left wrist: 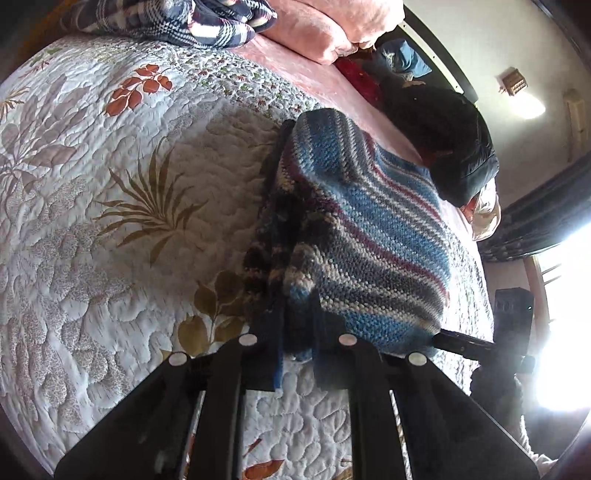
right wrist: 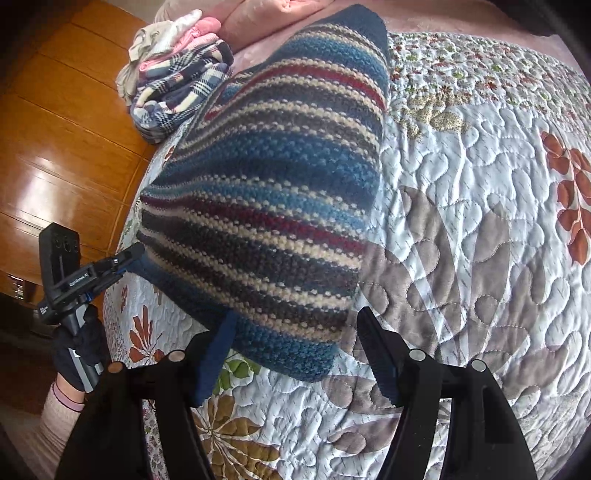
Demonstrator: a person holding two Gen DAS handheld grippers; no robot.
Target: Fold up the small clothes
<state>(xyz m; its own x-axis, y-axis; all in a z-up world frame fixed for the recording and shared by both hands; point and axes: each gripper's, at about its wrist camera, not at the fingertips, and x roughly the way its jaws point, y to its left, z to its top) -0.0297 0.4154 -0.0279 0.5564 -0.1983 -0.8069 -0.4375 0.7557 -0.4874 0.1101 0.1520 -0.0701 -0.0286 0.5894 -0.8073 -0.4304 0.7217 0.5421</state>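
Observation:
A striped knitted garment (left wrist: 362, 229) (right wrist: 273, 177) in blue, cream, grey and dark red lies partly lifted over the floral quilt (left wrist: 110, 192) (right wrist: 480, 229). My left gripper (left wrist: 295, 317) is shut on its bunched near corner; in the right wrist view that gripper (right wrist: 125, 262) pinches the knit's left corner, held by a gloved hand (right wrist: 77, 354). My right gripper (right wrist: 297, 314) stands wide open, its fingers either side of the knit's lower edge. In the left wrist view the right gripper (left wrist: 461, 343) reaches the knit's right corner.
A pile of plaid and pink clothes (left wrist: 166, 22) (right wrist: 177, 85) sits at the bed's far end by pink bedding (left wrist: 325, 29). A dark jacket (left wrist: 443, 147) lies beyond the knit. Wooden floor (right wrist: 55, 129) runs past the bed's edge. A bright window (left wrist: 565, 314) glares.

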